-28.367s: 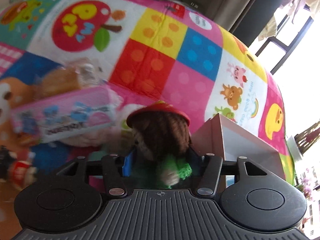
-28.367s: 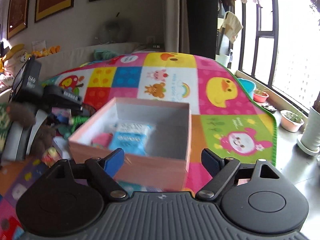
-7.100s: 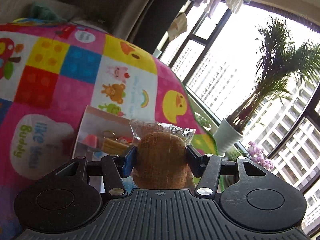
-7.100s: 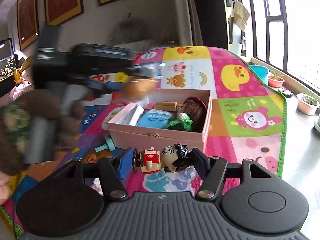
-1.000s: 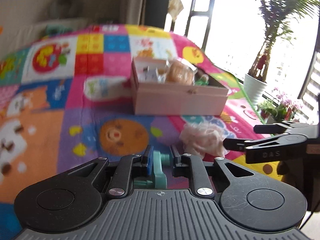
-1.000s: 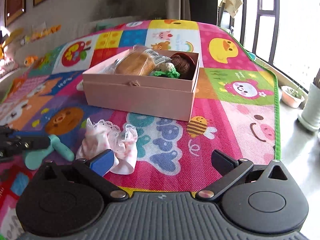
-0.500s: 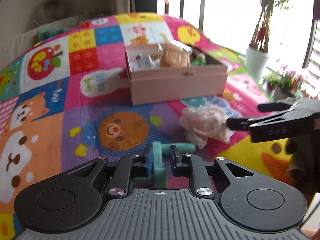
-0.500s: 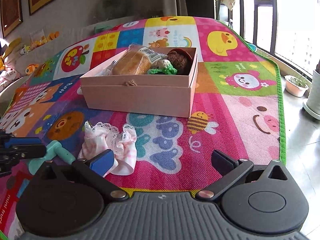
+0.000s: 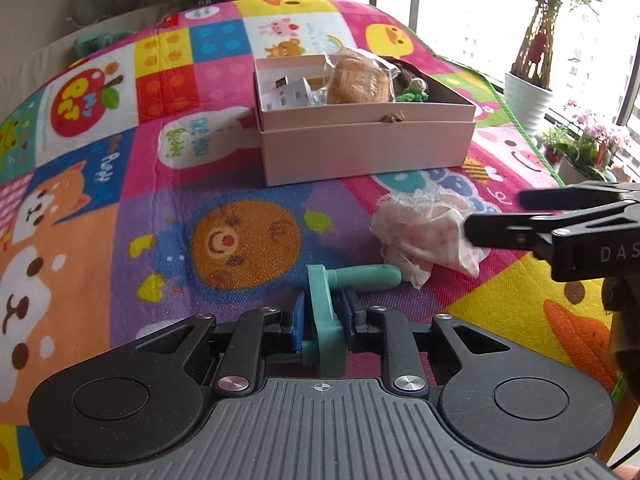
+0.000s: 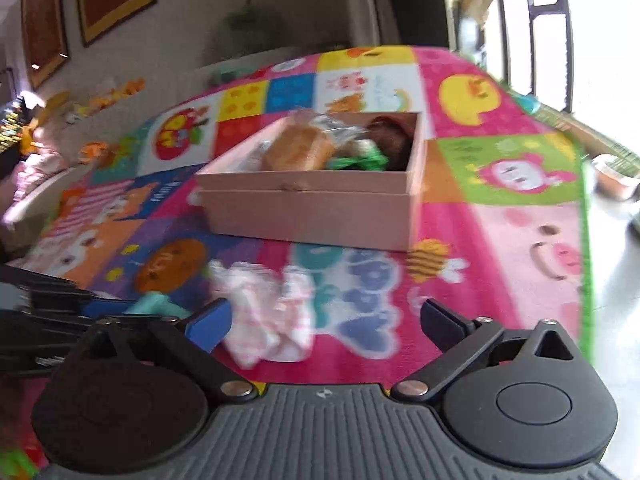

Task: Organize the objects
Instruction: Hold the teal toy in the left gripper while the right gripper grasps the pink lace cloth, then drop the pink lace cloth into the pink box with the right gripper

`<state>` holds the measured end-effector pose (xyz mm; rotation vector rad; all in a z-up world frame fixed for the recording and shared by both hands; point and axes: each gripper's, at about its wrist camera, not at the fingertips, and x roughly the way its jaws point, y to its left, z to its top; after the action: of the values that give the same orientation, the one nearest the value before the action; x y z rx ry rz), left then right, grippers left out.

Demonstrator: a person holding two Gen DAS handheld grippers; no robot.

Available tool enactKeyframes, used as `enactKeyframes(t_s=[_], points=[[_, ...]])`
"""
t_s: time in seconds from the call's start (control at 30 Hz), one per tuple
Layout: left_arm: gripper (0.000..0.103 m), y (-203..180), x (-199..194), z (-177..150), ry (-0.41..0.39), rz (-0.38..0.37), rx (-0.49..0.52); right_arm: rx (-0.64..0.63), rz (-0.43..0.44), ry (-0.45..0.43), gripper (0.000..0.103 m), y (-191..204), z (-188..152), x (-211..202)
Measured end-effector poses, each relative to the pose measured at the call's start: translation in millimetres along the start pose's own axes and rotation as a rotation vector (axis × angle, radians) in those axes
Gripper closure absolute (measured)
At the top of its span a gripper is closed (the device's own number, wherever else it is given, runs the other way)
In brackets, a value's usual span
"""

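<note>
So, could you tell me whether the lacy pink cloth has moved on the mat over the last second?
No. The lacy pink cloth lies on the same spot of the play mat, in front of the pink box, beside the teal toy.

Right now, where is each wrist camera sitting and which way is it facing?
Left wrist: low over the colourful play mat, facing the pink cardboard box; left gripper clamps a teal plastic handle toy.
Right wrist: beside it, facing the same box; right gripper open by the frilly pink-white cloth.
Shared: box, cloth, toy, mat.
</note>
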<state>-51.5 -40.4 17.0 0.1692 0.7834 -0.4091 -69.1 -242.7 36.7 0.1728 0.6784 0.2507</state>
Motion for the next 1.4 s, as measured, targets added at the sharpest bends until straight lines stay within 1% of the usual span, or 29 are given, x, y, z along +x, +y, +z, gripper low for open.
enactKeyframes(t_s=[0.03,0.1,0.13,0.17,0.23,0.27,0.33,0.47,0.53,0.6,0.7,0.73,0.8,0.87,0.93,1.0,1.07,1.13,1.17,1.2,1.27,1.3,1.37,1.4], points=[[0.080,0,0,0,-0.001,0.000,0.000,0.017,0.032,0.026,0.015,1,3,6],[0.080,0,-1,-1,-0.005,0.001,0.003,0.038,0.059,0.055,0.017,4,8,16],[0.080,0,-1,-1,-0.007,0.000,0.003,0.032,0.064,0.072,0.023,7,9,23],[0.080,1,-1,-1,-0.008,-0.002,0.000,0.018,0.066,0.087,0.031,10,9,28],[0.080,3,0,-1,-0.007,-0.010,-0.012,-0.029,0.037,0.089,0.041,19,9,32],[0.080,4,0,-1,-0.006,-0.014,-0.016,-0.058,0.027,0.095,0.052,23,9,33],[0.080,5,-1,-1,-0.005,-0.017,-0.017,-0.097,0.010,0.103,0.060,24,10,32],[0.081,6,0,-1,-0.006,-0.022,-0.024,-0.139,-0.053,0.077,0.074,14,13,14],[0.081,6,0,-1,-0.008,-0.022,-0.024,-0.114,-0.051,0.056,0.077,4,18,1],[0.082,7,-1,-2,-0.015,-0.020,-0.032,-0.078,-0.044,0.019,0.078,-5,26,-15],[0.088,11,-2,-4,-0.033,-0.023,-0.071,-0.015,-0.031,-0.053,0.078,-18,40,-39],[0.089,12,-3,-4,-0.034,-0.020,-0.078,-0.003,-0.029,-0.078,0.078,-22,45,-46],[0.089,12,-6,-4,-0.040,-0.009,-0.073,-0.001,-0.030,-0.121,0.078,-26,52,-59],[0.089,14,-13,0,-0.071,-0.007,-0.053,-0.012,-0.035,-0.156,0.078,-29,57,-70],[0.089,20,-21,14,-0.109,-0.024,-0.059,-0.019,-0.037,-0.182,0.078,-31,60,-76],[0.089,25,-30,40,-0.159,-0.035,-0.070,-0.017,-0.038,-0.200,0.078,-33,64,-79],[0.089,27,-35,75,-0.232,-0.019,-0.047,0.001,-0.030,-0.214,0.078,-36,66,-78],[0.089,26,-32,115,-0.310,0.007,-0.027,0.019,-0.021,-0.210,0.078,-38,68,-75],[0.089,26,-26,136,-0.326,0.000,-0.027,0.025,-0.023,-0.203,0.078,-39,69,-72],[0.089,25,-16,157,-0.331,-0.024,-0.031,0.030,-0.029,-0.195,0.078,-39,70,-70],[0.086,27,6,190,-0.337,-0.092,-0.063,0.031,-0.039,-0.185,0.078,-40,73,-69],[0.085,29,17,202,-0.353,-0.110,-0.094,0.028,-0.049,-0.185,0.078,-41,75,-70],[0.085,37,31,216,-0.395,-0.106,-0.181,0.027,-0.075,-0.189,0.078,-45,80,-75],[0.085,42,35,217,-0.404,-0.106,-0.221,0.028,-0.086,-0.192,0.078,-48,83,-77]])
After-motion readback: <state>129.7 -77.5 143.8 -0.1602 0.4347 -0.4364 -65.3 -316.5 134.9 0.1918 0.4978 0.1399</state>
